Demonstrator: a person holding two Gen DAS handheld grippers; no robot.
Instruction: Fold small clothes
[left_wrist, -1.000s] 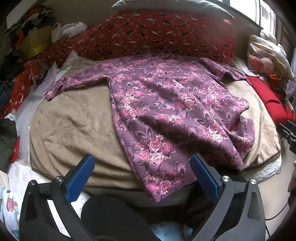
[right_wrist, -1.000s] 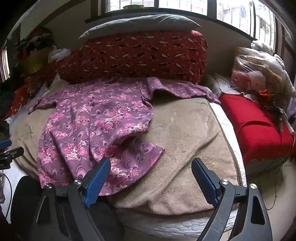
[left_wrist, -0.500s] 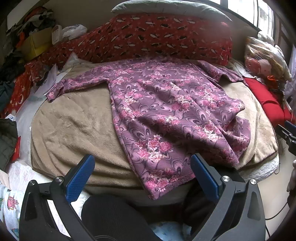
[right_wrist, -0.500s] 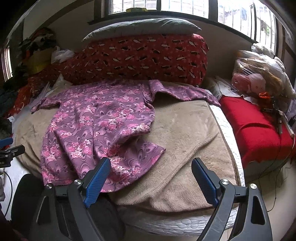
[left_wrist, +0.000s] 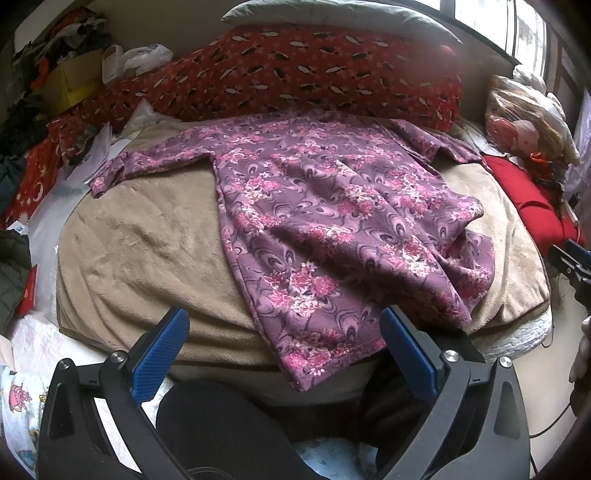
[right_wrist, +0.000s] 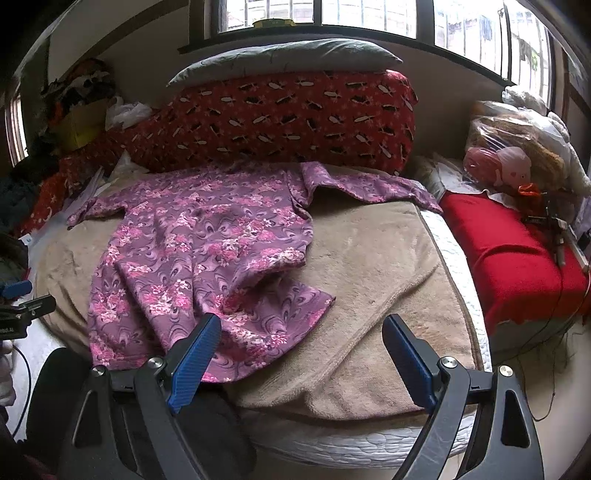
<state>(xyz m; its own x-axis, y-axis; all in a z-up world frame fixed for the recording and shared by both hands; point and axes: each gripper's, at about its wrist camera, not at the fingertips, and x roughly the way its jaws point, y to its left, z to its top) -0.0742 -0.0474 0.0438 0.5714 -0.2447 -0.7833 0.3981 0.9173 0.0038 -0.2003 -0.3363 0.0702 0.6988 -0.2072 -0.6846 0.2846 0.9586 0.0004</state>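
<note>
A purple floral shirt (left_wrist: 332, 221) lies spread on a tan blanket (left_wrist: 140, 251), sleeves out to both sides, its hem hanging over the near edge; its right lower part is rumpled. It also shows in the right wrist view (right_wrist: 207, 251). My left gripper (left_wrist: 284, 332) is open and empty, held back from the near hem. My right gripper (right_wrist: 301, 332) is open and empty, above the near edge, its left finger over the shirt's lower right corner.
A long red patterned bolster (right_wrist: 280, 118) with a grey pillow (right_wrist: 284, 59) lies behind the shirt. A red cushion (right_wrist: 509, 251) and bagged soft toys (right_wrist: 509, 158) are at the right. Papers and clutter (left_wrist: 88, 147) are at the left. A dark knee (left_wrist: 221, 424) is below.
Both grippers have drawn back and risen a little from the bed, so the shirt sits farther off. The shirt has not moved. Both stay open.
</note>
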